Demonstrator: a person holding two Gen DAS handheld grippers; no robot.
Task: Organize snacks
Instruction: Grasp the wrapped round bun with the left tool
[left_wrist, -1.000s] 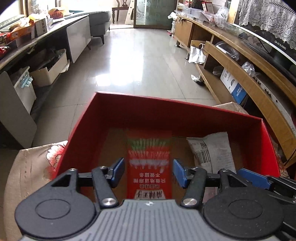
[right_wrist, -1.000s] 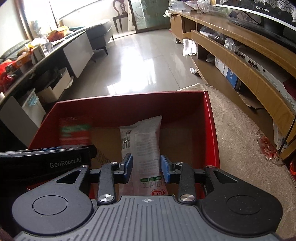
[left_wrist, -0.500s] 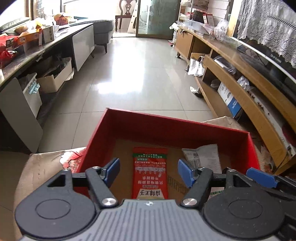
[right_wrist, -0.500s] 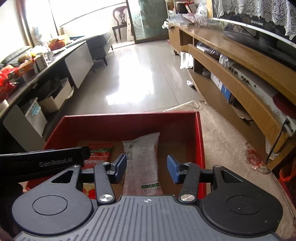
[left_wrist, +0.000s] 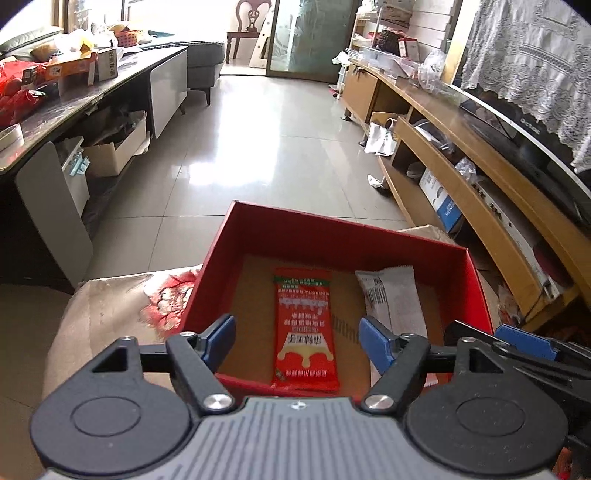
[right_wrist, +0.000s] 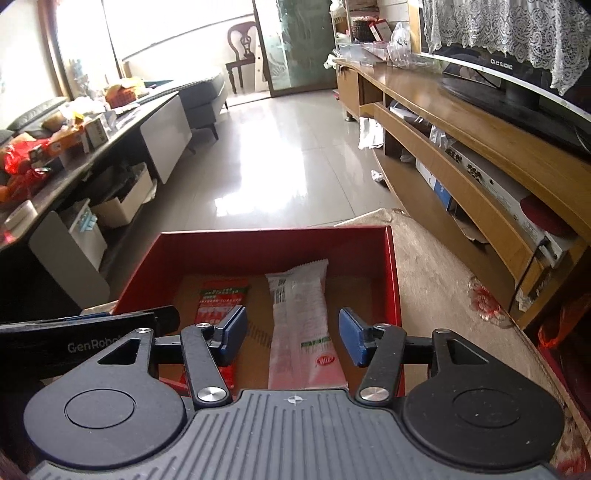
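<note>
Two flat snack packets lie side by side on the brown cardboard floor of an open red cardboard box (left_wrist: 334, 236), which sits on a beige patterned cloth (left_wrist: 107, 317). On the left is a glossy red foil packet with white lettering (left_wrist: 304, 332); just to its right, apart from it, is a pale white and grey plastic packet with a barcode (right_wrist: 301, 321). Both run lengthwise from the near wall toward the far wall.

The left gripper (left_wrist: 297, 343) hovers above the red packet with its blue-padded jaws opening, about half spread; nothing is gripped. The right gripper (right_wrist: 291, 338) hovers over the pale packet, jaws likewise opening and empty.

Both packets look light, thin and soft, likely to bend or crinkle and with slick film that could slide between pads. The contents may crush if squeezed hard. Taking hold across the narrow width near the middle, or by a sealed end, seems safest.

The box's upright walls crowd the near ends of both packets. The two grippers sit close together and could knock each other. Beyond lie a shiny tiled floor (left_wrist: 266, 147), a long wooden media unit (right_wrist: 476, 155) on the right and a cluttered dark counter (left_wrist: 62, 103) on the left, all well apart from the box.
</note>
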